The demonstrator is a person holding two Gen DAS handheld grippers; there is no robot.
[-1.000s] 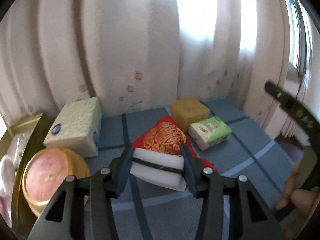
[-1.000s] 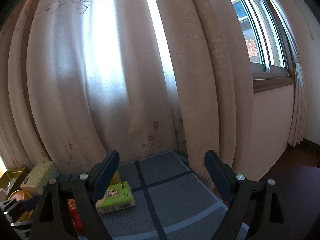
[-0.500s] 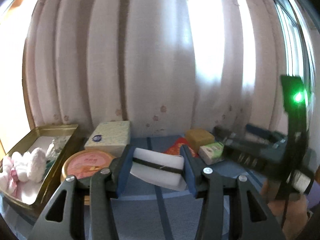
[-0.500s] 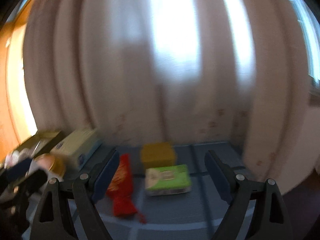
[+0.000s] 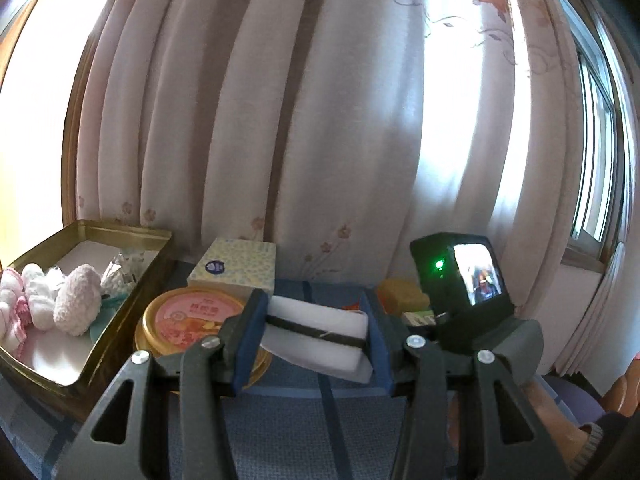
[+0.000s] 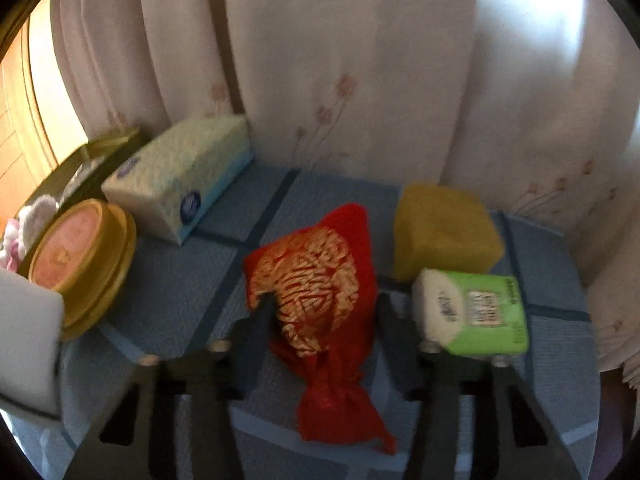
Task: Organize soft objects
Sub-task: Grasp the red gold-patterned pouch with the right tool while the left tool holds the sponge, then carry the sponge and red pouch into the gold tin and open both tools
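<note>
My left gripper point(image 5: 316, 330) is shut on a white foam sponge point(image 5: 320, 336) with a black band, held above the blue table. The sponge also shows at the left edge of the right wrist view point(image 6: 28, 344). My right gripper point(image 6: 324, 320) is open, its fingers either side of a red and gold fabric pouch point(image 6: 320, 304) that lies on the table. A yellow sponge point(image 6: 444, 230) and a green tissue pack point(image 6: 472, 314) lie to the right of the pouch. A gold tin tray point(image 5: 132, 276) at the left holds pink and white fluffy items point(image 5: 76, 300).
A patterned tissue box point(image 6: 180, 176) and a round gold-lidded tin point(image 6: 80, 264) stand at the left between tray and pouch. Curtains point(image 5: 320, 120) hang close behind the table. The right gripper's body with a lit screen point(image 5: 476, 276) is at the left gripper's right.
The left gripper rose and turned left with the sponge, bringing the tray into view. The right gripper swung left and down from the window until its fingers flank the red pouch.
</note>
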